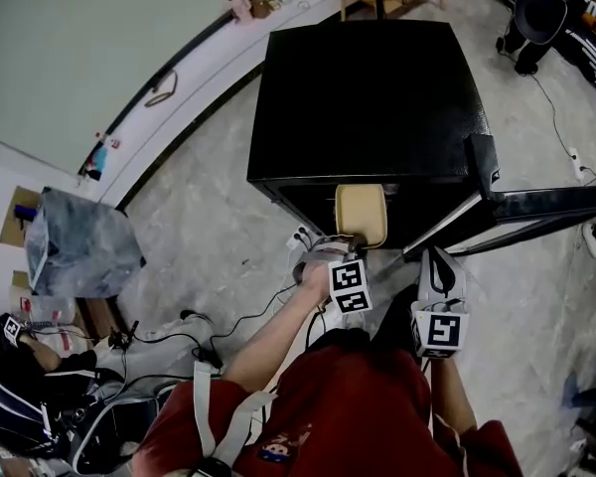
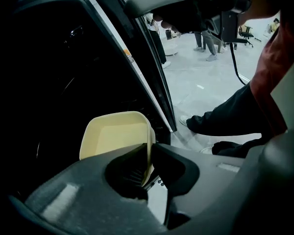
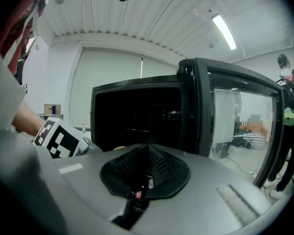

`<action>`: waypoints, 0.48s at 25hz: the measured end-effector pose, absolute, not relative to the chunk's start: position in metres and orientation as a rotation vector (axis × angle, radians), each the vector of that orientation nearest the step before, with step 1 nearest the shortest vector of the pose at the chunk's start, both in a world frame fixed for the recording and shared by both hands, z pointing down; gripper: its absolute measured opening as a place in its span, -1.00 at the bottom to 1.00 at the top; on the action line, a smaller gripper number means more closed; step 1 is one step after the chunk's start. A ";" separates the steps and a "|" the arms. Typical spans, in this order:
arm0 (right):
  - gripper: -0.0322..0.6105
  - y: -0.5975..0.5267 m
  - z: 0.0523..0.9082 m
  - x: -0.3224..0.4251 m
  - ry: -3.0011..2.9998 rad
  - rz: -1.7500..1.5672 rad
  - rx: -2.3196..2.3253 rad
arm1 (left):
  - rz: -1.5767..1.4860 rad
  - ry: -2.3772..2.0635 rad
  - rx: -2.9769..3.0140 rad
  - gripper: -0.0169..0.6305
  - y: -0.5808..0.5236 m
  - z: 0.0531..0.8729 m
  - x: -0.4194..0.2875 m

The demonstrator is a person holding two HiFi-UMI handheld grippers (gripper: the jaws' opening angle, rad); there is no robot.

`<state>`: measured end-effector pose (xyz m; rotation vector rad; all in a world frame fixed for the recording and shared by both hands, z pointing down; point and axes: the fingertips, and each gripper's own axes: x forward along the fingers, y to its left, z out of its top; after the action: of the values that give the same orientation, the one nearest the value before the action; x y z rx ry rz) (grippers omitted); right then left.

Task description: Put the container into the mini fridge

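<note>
The left tongs (image 2: 148, 156) clamped the container (image 2: 112, 136) rim before the open fridge (image 1: 368, 97) just ahead, the right tongs (image 3: 148, 156) shut and empty; a push inside looked due next.

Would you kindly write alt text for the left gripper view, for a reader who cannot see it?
The left gripper pinches one wall of a cream container, holding it at the dark mouth of the mini fridge. The open fridge door slants up to the right, with pale floor beyond.
</note>
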<state>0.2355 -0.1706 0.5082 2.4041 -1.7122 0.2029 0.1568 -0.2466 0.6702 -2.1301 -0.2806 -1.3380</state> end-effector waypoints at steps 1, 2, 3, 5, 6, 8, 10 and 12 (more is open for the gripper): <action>-0.89 -0.170 0.507 0.235 -1.709 0.213 2.409 | -1.345 -0.283 -2.122 -0.84 -0.249 0.674 0.157; -0.89 -0.170 0.506 0.234 -1.708 0.214 2.412 | -1.351 -0.286 -2.114 -0.84 -0.251 0.677 0.157; -0.89 -0.169 0.505 0.233 -1.708 0.211 2.413 | -1.356 -0.289 -2.109 -0.84 -0.253 0.680 0.158; -0.89 -0.167 0.500 0.232 -1.702 0.238 2.419 | -1.363 -0.293 -2.100 -0.84 -0.257 0.687 0.161; -0.89 -0.166 0.499 0.231 -1.697 0.256 2.420 | -1.365 -0.293 -2.094 -0.84 -0.259 0.691 0.164; -0.89 -0.161 0.497 0.231 -1.690 0.259 2.411 | -1.371 -0.294 -2.081 -0.84 -0.260 0.697 0.169; -0.89 -0.151 0.500 0.232 -1.678 0.249 2.408 | -1.393 -0.300 -2.077 -0.84 -0.258 0.705 0.171; -0.89 -0.144 0.507 0.234 -1.663 0.258 2.414 | -1.409 -0.299 -2.076 -0.84 -0.263 0.713 0.174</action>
<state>0.2338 -0.1440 0.5067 2.4144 -1.6625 0.2577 0.1739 -0.2632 0.7133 -2.0757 -0.2988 -1.4090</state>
